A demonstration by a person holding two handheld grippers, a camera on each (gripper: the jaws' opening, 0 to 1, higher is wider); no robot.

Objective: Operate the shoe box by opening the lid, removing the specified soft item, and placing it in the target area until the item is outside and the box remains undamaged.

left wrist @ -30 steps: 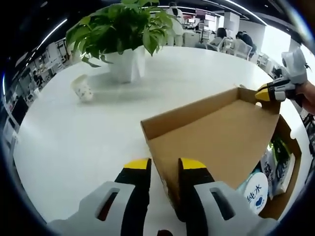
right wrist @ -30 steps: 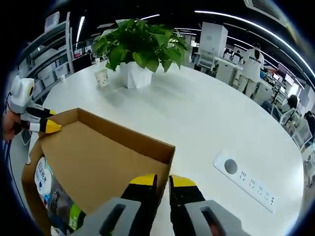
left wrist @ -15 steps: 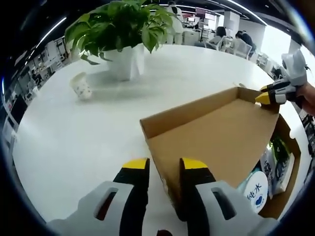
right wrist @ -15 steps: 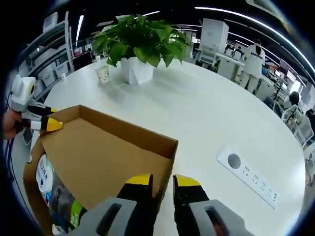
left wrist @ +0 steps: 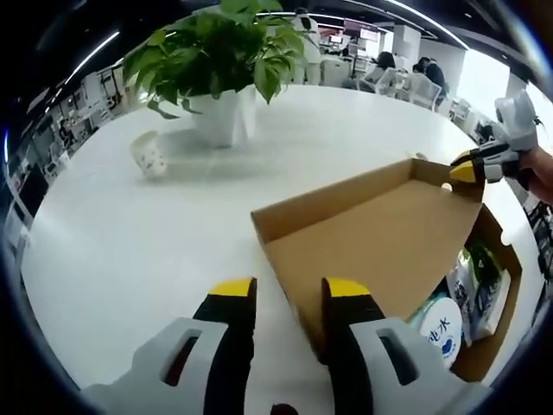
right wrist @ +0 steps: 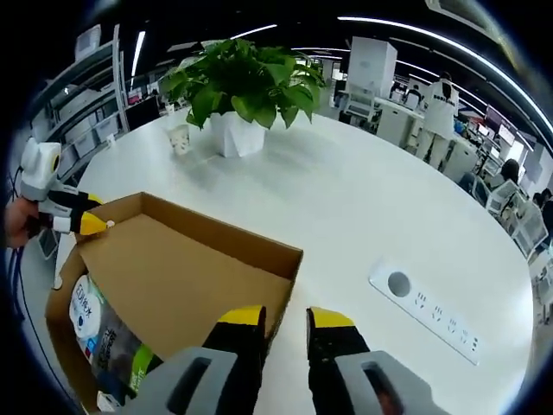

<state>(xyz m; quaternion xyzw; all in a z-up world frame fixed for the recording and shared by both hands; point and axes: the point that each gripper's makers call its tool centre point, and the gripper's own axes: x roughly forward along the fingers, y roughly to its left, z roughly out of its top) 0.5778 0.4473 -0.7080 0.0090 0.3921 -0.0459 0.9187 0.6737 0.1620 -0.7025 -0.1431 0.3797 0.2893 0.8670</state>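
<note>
The brown cardboard lid of the shoe box is tilted up, its inside facing me. My left gripper stands astride the lid's near corner wall, jaws a little apart. The right gripper is at the lid's far corner. In the right gripper view the lid has its corner wall between the slightly parted jaws of my right gripper, and the left gripper is at the opposite corner. Under the lid, the box holds soft white-and-blue packs.
The round white table carries a potted plant, a paper cup and a white power strip. Desks and people fill the office behind. A hand holds the right gripper.
The jaws of both grippers have spread a little wider around the lid's wall. The lid has tipped further back, and more of the packs in the box shows.
</note>
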